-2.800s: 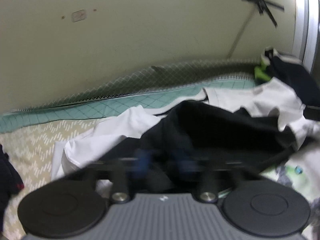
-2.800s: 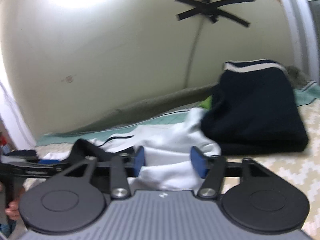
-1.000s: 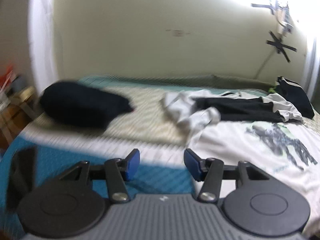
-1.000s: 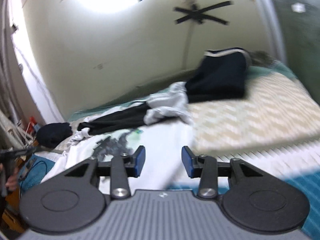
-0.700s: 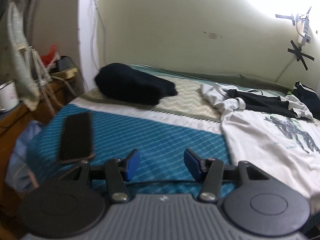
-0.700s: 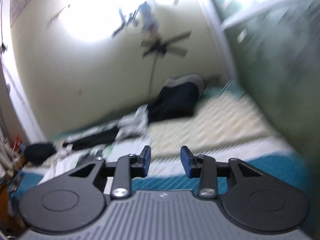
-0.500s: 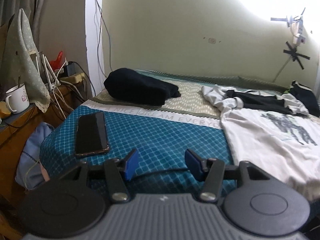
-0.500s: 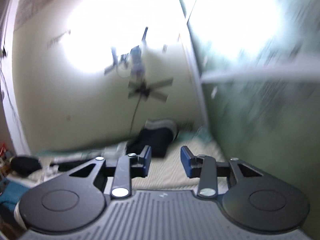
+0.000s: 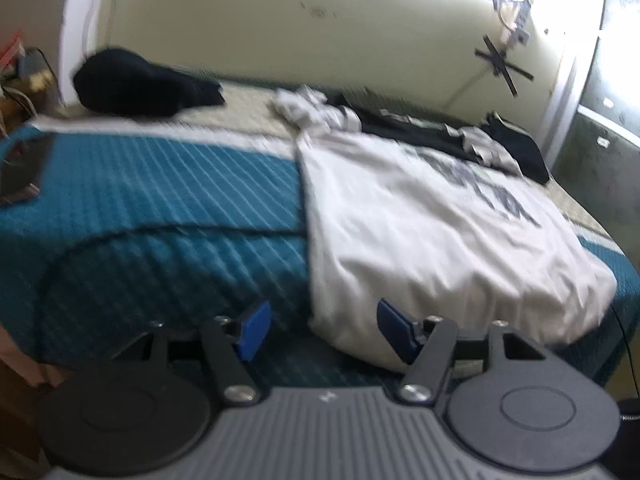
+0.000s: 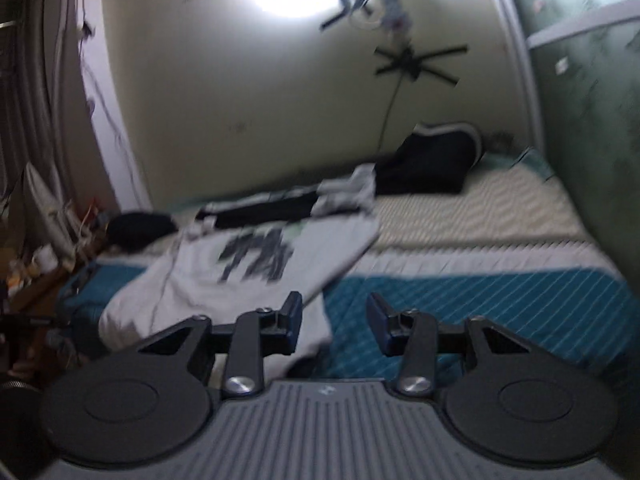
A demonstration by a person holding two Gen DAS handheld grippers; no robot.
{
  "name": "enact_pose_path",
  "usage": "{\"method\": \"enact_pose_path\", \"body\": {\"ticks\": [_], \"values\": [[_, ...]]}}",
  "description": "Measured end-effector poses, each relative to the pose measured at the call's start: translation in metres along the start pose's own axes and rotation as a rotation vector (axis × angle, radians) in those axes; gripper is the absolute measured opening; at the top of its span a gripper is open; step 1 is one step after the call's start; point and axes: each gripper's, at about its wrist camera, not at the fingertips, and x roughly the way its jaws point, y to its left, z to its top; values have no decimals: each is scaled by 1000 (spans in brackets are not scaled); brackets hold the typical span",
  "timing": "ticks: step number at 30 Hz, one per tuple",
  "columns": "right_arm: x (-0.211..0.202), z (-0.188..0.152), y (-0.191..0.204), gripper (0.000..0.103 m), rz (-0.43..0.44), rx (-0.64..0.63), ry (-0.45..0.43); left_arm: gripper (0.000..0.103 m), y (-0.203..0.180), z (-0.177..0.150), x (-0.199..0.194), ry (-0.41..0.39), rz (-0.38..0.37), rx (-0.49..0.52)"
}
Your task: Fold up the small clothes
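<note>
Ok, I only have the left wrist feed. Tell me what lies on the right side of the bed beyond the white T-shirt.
Observer: The right wrist view shows bare teal quilt beside the white T-shirt, with a cream patterned section behind it.
Operator: Report the right gripper.
Observer: The right gripper is open and holds nothing; it hangs over the shirt's near right edge.
Operator: Describe the dark item at the far end; it is half cut off for me.
Observer: A folded navy garment with a pale striped band along its top edge rests against the wall.
Operator: Check the left gripper from there.
Observer: The left gripper is not clearly visible in that view; your own feed shows it open.
</note>
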Motion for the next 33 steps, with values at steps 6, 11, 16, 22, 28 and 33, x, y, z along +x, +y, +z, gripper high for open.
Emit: {"method": "enact_pose_path", "body": {"ticks": [6,11,16,22,28,33], "values": [[38,7,3,41,10,-39,56,75,-6,-8,30,44,-23,-10],[53,-7,9,30,51,-35,120,40,-7,-7,39,51,-55,-31],[40,-16,19,1,86,-82,109,15,-10,-6,31,96,-125,-10],[-24,5,-1,1,197,10,-90,14,9,17,-29,-64,-343,-134],[0,45,-27,1,325,185,-238,14,26,80,-24,-223,-430,-278],[63,93,-30,1,286,192,-191,14,26,153,36,-176,-346,-338]]}}
